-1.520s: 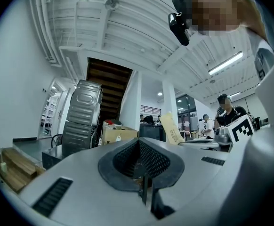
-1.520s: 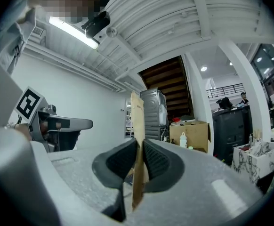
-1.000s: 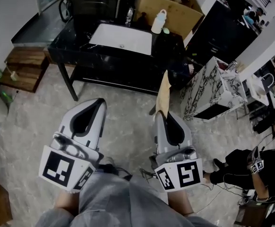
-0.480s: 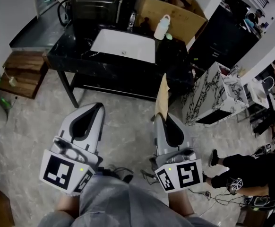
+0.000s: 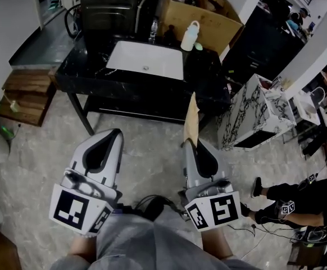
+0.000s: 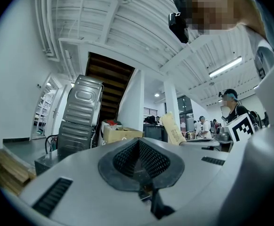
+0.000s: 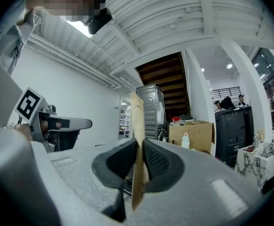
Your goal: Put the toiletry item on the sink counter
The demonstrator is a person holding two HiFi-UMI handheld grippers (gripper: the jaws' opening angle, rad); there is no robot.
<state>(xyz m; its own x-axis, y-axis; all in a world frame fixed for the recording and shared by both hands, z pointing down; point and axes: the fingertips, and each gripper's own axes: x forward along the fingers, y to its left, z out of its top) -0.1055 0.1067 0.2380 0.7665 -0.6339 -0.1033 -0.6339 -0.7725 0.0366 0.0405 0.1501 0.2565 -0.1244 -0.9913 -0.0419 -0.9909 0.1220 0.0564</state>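
A flat tan toiletry packet (image 5: 192,116) stands upright in my right gripper (image 5: 190,143), which is shut on its lower edge. In the right gripper view the packet (image 7: 137,119) rises between the two black pads of the right gripper (image 7: 140,144). My left gripper (image 5: 116,134) is held level with it on the left, shut with nothing in it; its pads meet at the tip in the left gripper (image 6: 138,142) view, where the packet (image 6: 173,128) shows off to the right. Ahead stands the black sink counter (image 5: 79,61) with a white basin (image 5: 163,66).
A white bottle (image 5: 190,35) stands on the counter's back right corner before an open cardboard box (image 5: 208,21). A marble-patterned cabinet (image 5: 253,108) is to the right, wooden steps (image 5: 26,89) to the left. A person (image 5: 298,212) sits on the floor at right.
Both grippers keep their places and the packet stays gripped. The counter has shifted a little in view, and the person at right has moved their legs.
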